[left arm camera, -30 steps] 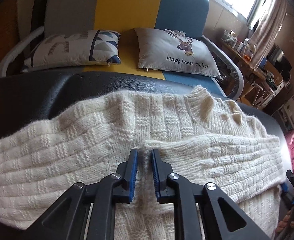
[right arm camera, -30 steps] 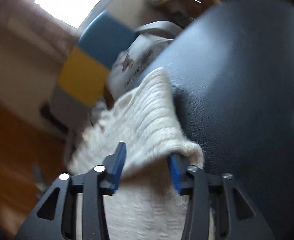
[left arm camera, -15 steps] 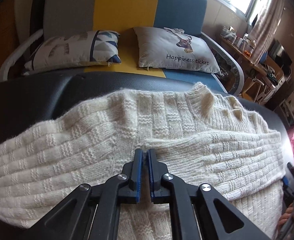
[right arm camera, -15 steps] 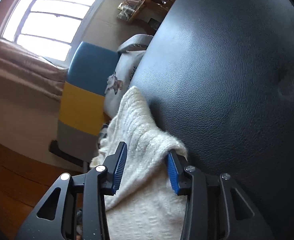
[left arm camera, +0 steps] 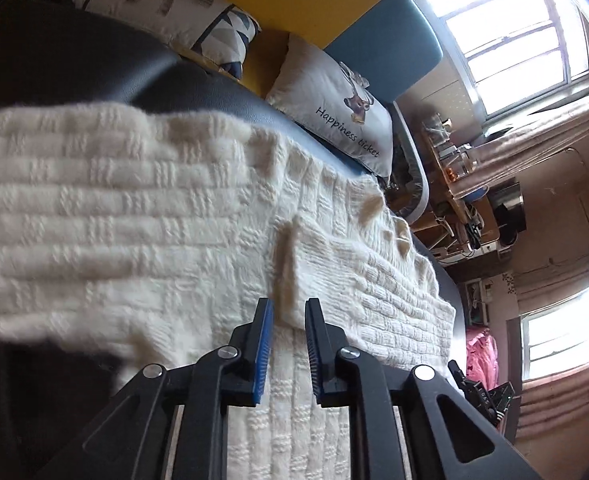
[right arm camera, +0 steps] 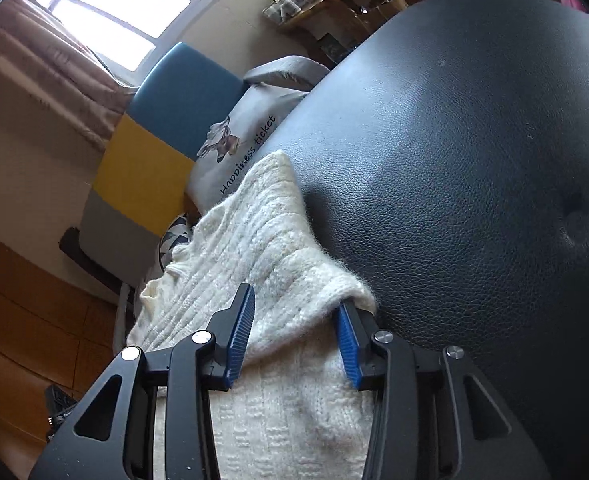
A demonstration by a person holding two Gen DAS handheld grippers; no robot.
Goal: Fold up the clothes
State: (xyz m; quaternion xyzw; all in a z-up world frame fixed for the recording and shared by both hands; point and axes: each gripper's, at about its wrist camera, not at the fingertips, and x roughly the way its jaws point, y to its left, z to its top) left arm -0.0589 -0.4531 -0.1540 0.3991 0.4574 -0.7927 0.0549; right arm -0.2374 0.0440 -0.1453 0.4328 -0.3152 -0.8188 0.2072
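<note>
Since a moment ago the left gripper [left arm camera: 288, 344] has rolled and its jaws are opening around a raised pleat of the cream sweater [left arm camera: 142, 216] on the black cushion [right arm camera: 474, 140], while the right gripper [right arm camera: 294, 340] pinches the sweater's edge, so this fold looks nearly laid and next needs a fresh grip.

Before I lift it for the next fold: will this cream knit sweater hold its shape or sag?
The sweater will probably sag: it already drapes and bunches into a ridge at the left gripper, whose jaws are opening. Its thick, fuzzy knit suggests some weight and little slipping on the black leather surface.
</note>
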